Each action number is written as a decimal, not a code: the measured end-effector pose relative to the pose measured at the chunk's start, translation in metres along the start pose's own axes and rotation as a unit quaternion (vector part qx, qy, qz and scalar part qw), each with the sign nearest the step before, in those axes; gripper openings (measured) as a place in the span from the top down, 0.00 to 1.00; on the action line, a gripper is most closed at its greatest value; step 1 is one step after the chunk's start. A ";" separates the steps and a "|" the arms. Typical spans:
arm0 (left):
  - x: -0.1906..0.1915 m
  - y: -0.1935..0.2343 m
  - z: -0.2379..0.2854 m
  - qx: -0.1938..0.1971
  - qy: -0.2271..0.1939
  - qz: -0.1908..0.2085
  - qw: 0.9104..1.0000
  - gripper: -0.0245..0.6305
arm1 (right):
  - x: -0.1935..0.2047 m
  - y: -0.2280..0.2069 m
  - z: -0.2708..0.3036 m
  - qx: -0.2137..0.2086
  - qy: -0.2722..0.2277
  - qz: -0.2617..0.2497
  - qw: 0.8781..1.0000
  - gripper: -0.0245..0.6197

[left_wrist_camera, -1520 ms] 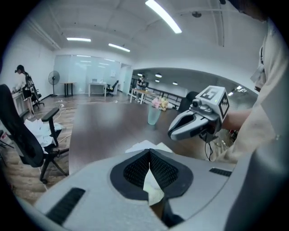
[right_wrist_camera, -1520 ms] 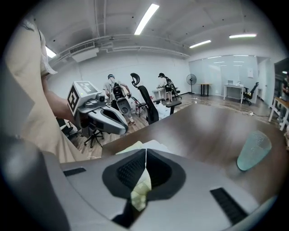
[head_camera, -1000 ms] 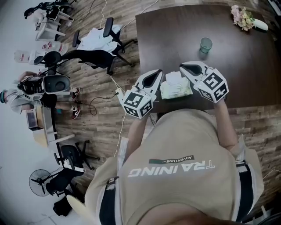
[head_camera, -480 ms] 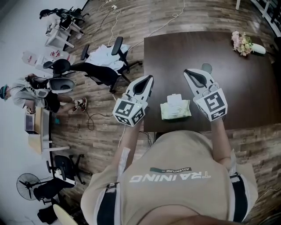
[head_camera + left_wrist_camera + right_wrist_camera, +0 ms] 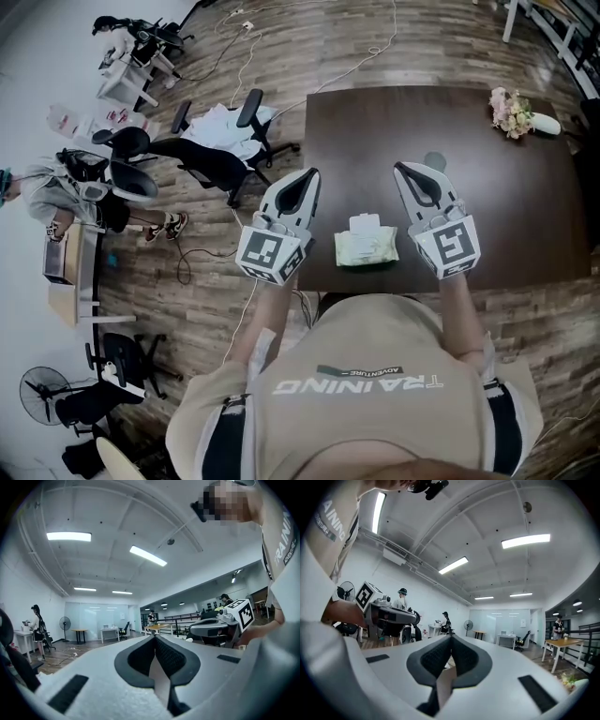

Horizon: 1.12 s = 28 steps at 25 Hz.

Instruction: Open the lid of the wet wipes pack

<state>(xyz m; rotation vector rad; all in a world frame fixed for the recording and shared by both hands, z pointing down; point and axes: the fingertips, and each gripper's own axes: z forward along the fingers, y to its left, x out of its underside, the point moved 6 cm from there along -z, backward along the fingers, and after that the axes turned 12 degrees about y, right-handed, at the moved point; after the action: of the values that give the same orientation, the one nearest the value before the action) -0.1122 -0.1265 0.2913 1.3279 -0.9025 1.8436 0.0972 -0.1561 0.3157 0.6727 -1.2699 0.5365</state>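
Note:
The wet wipes pack (image 5: 367,247) is pale green and lies flat on the dark table (image 5: 525,206) near its front edge. A white lid piece (image 5: 364,225) shows at the pack's far end. My left gripper (image 5: 313,172) hangs in the air to the left of the pack, apart from it. My right gripper (image 5: 403,168) hangs to the right, also clear of it. In the left gripper view the left gripper (image 5: 153,637) is shut with nothing in it. The right gripper view shows the right gripper (image 5: 451,637) shut and empty too. Both gripper views look out level across the room.
A green cup (image 5: 434,161) stands behind the pack, and a bunch of flowers (image 5: 513,112) lies at the table's far right corner. Office chairs (image 5: 225,141) and cables are on the wooden floor to the left. A seated person (image 5: 56,192) is at a desk further left.
Both grippers have risen and moved apart, away from the pack. The pack has stayed where it was on the table.

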 end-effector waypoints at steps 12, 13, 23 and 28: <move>0.007 -0.025 0.003 0.027 0.031 -0.006 0.999 0.95 | 0.021 -0.005 -0.023 -0.007 0.006 0.045 0.999 0.94; 0.007 -0.026 0.004 0.027 0.031 -0.010 0.999 0.95 | 0.021 -0.005 -0.024 -0.009 0.006 0.044 0.999 0.94; 0.023 -0.023 -0.007 0.006 0.042 -0.041 0.998 0.95 | 0.021 0.002 -0.014 -0.035 0.020 0.023 0.999 0.94; 0.033 -0.033 -0.003 0.024 0.056 -0.045 0.997 0.95 | 0.027 0.005 -0.012 -0.043 0.027 0.027 0.998 0.94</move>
<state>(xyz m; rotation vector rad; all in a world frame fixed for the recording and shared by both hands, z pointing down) -0.0943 -0.1022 0.3273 1.2590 -0.7320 1.8617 0.1074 -0.1440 0.3407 0.5506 -1.2551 0.5385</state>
